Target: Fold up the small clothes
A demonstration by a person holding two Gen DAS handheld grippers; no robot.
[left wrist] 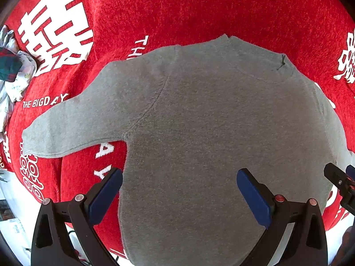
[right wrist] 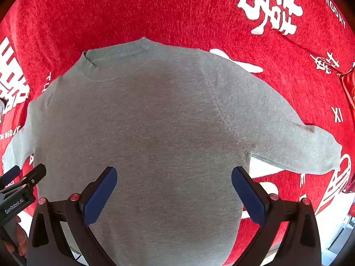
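Red cloth (left wrist: 199,11) with white lettering covers the surface. Grey sweater (left wrist: 199,122) lies flat on it. Crumpled garments (left wrist: 13,71) rest at its left edge.

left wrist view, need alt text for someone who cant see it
A grey sweater lies flat on a red blanket with white lettering, one sleeve stretched left. The open left gripper hovers over its lower part; crumpled clothes sit at far left.
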